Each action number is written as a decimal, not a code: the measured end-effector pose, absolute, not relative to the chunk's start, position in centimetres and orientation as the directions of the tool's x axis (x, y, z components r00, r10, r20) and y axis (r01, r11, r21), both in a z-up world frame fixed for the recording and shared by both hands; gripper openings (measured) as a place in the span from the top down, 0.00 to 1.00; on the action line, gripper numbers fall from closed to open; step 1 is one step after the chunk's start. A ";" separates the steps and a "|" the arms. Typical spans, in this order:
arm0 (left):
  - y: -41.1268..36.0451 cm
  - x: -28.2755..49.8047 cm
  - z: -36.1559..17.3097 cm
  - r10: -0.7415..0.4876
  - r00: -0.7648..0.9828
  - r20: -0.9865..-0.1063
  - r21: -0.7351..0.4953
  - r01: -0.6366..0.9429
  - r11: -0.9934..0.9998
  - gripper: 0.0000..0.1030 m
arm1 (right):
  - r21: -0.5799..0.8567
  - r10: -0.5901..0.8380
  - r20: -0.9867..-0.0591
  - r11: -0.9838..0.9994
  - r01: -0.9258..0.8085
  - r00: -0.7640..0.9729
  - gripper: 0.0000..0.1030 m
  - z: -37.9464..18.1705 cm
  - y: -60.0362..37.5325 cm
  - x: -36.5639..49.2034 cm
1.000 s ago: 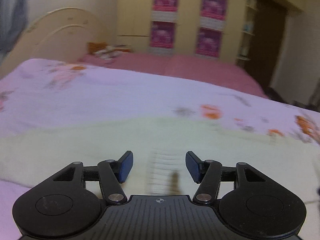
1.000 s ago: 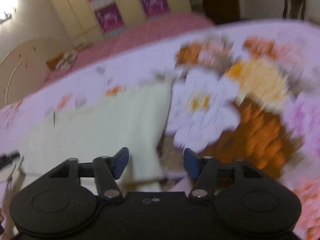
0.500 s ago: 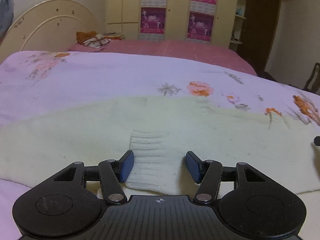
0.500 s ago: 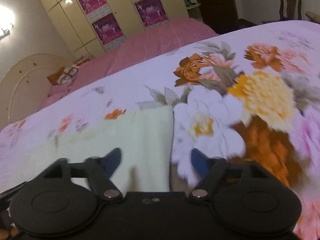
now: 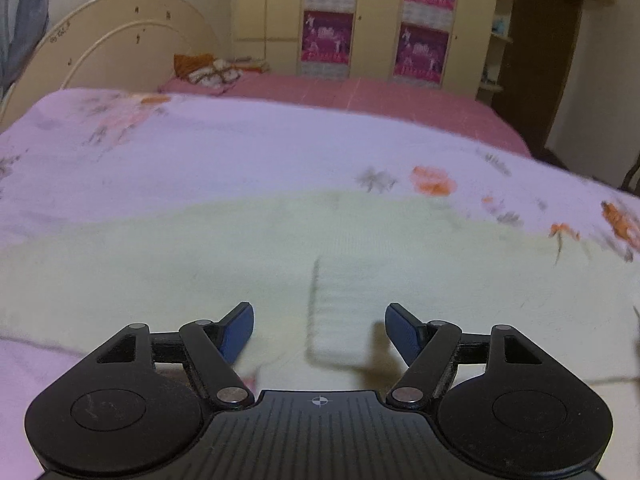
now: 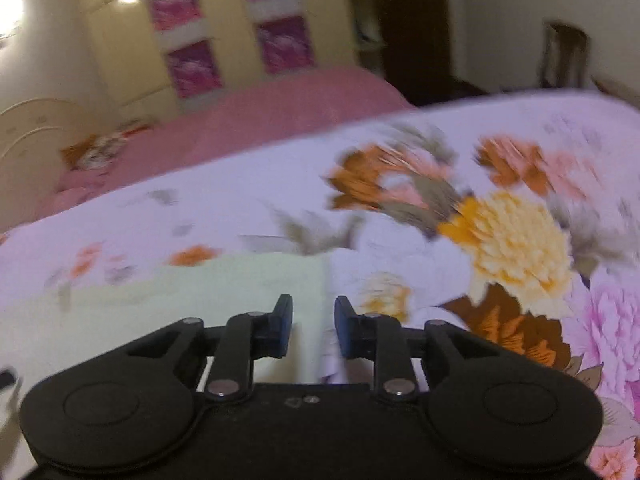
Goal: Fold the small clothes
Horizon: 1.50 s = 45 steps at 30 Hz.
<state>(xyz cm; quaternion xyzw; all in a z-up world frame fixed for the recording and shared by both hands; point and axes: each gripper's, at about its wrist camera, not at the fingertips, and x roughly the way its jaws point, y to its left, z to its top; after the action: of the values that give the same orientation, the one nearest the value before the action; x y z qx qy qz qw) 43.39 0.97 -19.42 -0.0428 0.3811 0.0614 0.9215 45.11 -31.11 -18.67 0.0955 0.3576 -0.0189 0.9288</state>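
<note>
Item: pale cream knitted garment (image 5: 200,272), small, lying flat on the lilac floral bedspread (image 5: 200,152) of the near bed; a ribbed cuff or sleeve end (image 5: 340,312) lies on top of it.

Left hand-held gripper (image 5: 319,330): jaws have just been opening and now stand wide apart, straddling the ribbed cuff without pressing on it. Nothing held.

Right hand-held gripper (image 6: 313,326): jaws have just been closing to a narrow gap over the garment's right-hand edge (image 6: 322,280), where knit meets bedspread. The edge runs between the blue pads (image 6: 282,322); whether they pinch the cloth is not clear in the blur, and a gap shows between them.

Step in hand, as judged: taking hold of the garment's ends for a fold. To do it well, each pair of pads should close on knit only, not on the bedspread beneath, and both hands should lift together so the fold line stays straight.

Edges and room: the bedspread lies open beyond the garment in both views. A pink-covered second bed (image 5: 360,92), cream headboard (image 5: 120,40) and wardrobe with magenta posters (image 5: 376,16) stand well apart.
</note>
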 end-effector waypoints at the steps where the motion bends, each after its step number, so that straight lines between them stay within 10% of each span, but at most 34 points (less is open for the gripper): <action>1: 1.3 43.3 -19.7 0.087 0.685 -0.723 -0.026 -0.153 0.988 0.30 | 0.127 0.033 -0.670 0.989 0.070 0.742 0.77 -18.9 -30.2 44.6; 12: 10.3 37.1 -17.3 0.138 0.665 -0.734 -0.146 -0.352 0.924 0.30 | 0.202 0.171 -0.681 0.978 -0.041 0.712 0.55 -17.4 -25.4 42.3; 28: 29.0 32.0 -22.0 0.126 0.707 -0.696 -0.512 -0.611 0.603 0.30 | 0.226 0.323 -0.699 0.946 -0.233 0.638 0.54 -18.2 -12.5 41.7; 32: 30.9 33.3 -23.5 0.141 0.727 -0.672 -0.549 -0.617 0.564 0.60 | 0.218 0.317 -0.700 0.948 -0.231 0.640 0.53 -18.4 -11.4 42.6; 39: 34.1 35.5 -24.8 0.141 0.782 -0.607 -0.638 -0.585 0.501 0.61 | 0.197 0.290 -0.711 0.957 -0.215 0.641 0.53 -19.4 -9.9 43.6; 42: 34.1 35.8 -25.1 0.152 0.774 -0.614 -0.640 -0.602 0.478 0.90 | 0.196 0.284 -0.720 0.958 -0.208 0.634 0.53 -19.9 -9.4 43.7; 45: 34.0 35.9 -24.9 0.169 0.779 -0.603 -0.649 -0.603 0.465 0.91 | 0.181 0.276 -0.721 0.960 -0.213 0.636 0.53 -20.0 -9.1 43.6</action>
<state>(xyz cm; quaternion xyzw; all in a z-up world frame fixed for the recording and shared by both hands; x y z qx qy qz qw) 35.86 34.00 -24.85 -0.4612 0.2352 0.2344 0.8228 43.61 -9.11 -19.96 0.0393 0.4047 0.1354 0.9035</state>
